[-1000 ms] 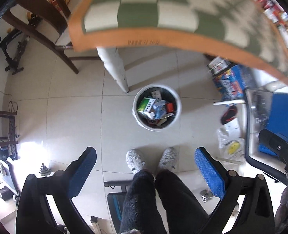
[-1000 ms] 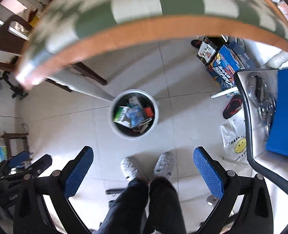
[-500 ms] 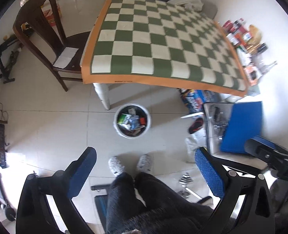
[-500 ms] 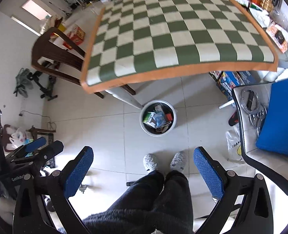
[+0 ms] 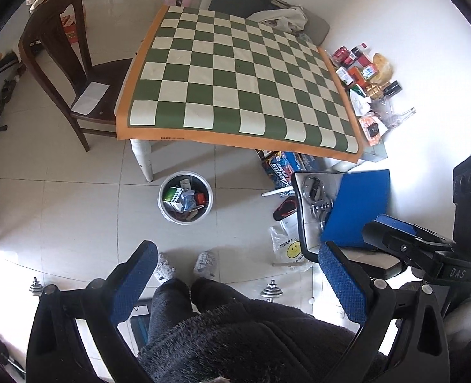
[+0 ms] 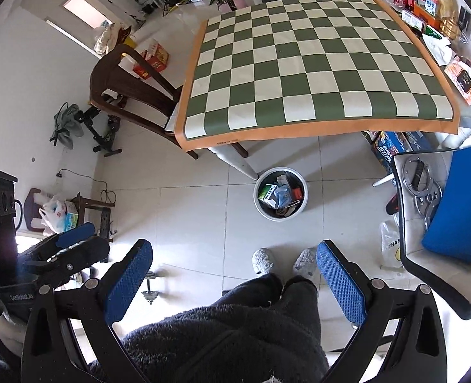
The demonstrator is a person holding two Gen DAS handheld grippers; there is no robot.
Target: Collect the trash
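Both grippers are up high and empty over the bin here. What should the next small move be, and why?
Probably nothing more than lowering both to rest. The left gripper and right gripper are open and hold nothing, the bin already holds packaging, and the checkered cloth is bare. The items along the table's wall edge look stored, though I cannot be sure.

The left gripper point(image 5: 235, 282) and the right gripper point(image 6: 234, 282) are both held high, pointing down, each with its blue-padded fingers point(image 6: 339, 282) spread wide and empty above the person's dark-trousered legs point(image 5: 184, 300) and grey slippers point(image 6: 262, 260).
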